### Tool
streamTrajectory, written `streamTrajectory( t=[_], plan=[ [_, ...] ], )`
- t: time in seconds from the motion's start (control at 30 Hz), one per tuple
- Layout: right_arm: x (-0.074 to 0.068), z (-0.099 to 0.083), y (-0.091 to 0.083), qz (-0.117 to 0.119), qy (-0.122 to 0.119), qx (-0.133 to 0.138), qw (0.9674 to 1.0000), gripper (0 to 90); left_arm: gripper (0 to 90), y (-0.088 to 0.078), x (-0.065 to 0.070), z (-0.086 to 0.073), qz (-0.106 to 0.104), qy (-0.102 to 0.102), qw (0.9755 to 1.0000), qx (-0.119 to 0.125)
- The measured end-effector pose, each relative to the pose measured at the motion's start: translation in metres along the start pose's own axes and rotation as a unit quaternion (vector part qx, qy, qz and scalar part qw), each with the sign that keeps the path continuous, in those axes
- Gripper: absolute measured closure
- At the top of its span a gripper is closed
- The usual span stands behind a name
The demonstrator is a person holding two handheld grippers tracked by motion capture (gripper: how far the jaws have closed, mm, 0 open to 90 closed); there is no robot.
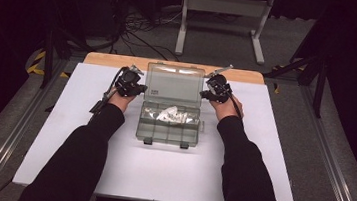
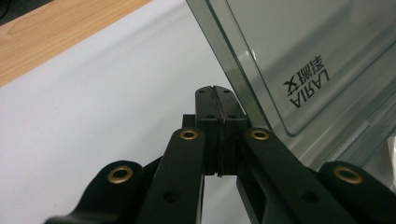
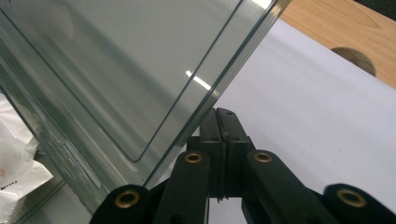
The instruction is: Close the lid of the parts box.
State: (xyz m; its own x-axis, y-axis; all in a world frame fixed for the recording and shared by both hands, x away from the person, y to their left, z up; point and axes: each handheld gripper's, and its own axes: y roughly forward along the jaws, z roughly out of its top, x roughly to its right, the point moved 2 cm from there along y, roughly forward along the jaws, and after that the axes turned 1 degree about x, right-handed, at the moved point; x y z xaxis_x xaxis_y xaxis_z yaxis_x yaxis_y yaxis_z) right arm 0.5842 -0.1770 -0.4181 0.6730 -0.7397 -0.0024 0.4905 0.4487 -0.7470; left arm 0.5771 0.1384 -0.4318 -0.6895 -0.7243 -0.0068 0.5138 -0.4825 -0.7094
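A clear plastic compartment box (image 1: pixel 168 132) sits mid-table with its lid (image 1: pixel 174 82) swung up and back. Small white packets (image 1: pixel 172 115) lie in its rear compartments. My left gripper (image 1: pixel 135 84) is at the lid's left edge, my right gripper (image 1: pixel 212 91) at its right edge. In the left gripper view the jaws of the left gripper (image 2: pixel 215 89) are pressed together with nothing between them, right beside the lid (image 2: pixel 299 51). In the right gripper view the right gripper (image 3: pixel 223 113) is likewise shut and empty, just under the lid's edge (image 3: pixel 140 79). Whether either touches the lid I cannot tell.
A white sheet (image 1: pixel 158 174) covers the table, and bare wood (image 1: pixel 105 59) shows along the far edge, with a round hole (image 3: pixel 355 58) in it. A metal stand (image 1: pixel 224 7) and cables (image 1: pixel 144 26) are on the floor beyond. Dark sleeves reach in from the bottom.
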Motion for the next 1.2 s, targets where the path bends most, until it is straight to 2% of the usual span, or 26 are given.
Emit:
streamTrajectory(
  t=[0.37, 0.5, 0.53, 0.67, 0.87, 1.0, 1.2],
  plan=[
    [-0.002, 0.003, -0.008, -0.002, -0.002, 0.022, 0.9998, 90.0, 89.7, -0.004, -0.001, 0.000, -0.004, -0.004, 1.0000, 0.006],
    [-0.003, 0.003, -0.010, -0.001, -0.005, 0.024, 0.9997, 90.0, 89.6, -0.006, -0.001, 0.000, -0.002, 0.004, 0.9999, 0.009],
    [-0.004, 0.003, -0.013, 0.002, -0.006, 0.028, 0.9996, 90.0, 89.7, -0.009, -0.001, 0.000, -0.009, -0.001, 0.9999, 0.011],
    [-0.004, 0.003, -0.018, 0.004, -0.006, 0.033, 0.9994, 90.0, 89.6, -0.013, -0.001, 0.000, -0.012, -0.002, 0.9998, 0.018],
    [-0.007, 0.003, -0.028, 0.007, -0.010, 0.045, 0.9989, 90.0, 89.6, -0.021, 0.000, 0.000, -0.018, 0.007, 0.9996, 0.021],
    [-0.009, 0.003, -0.036, 0.017, -0.014, 0.055, 0.9982, 90.0, 89.7, -0.025, 0.002, 0.000, -0.024, 0.011, 0.9993, 0.024],
    [-0.013, 0.003, -0.040, 0.018, -0.022, 0.057, 0.9980, 90.0, 89.6, -0.032, 0.004, -0.001, -0.031, 0.017, 0.9989, 0.030]
  ],
)
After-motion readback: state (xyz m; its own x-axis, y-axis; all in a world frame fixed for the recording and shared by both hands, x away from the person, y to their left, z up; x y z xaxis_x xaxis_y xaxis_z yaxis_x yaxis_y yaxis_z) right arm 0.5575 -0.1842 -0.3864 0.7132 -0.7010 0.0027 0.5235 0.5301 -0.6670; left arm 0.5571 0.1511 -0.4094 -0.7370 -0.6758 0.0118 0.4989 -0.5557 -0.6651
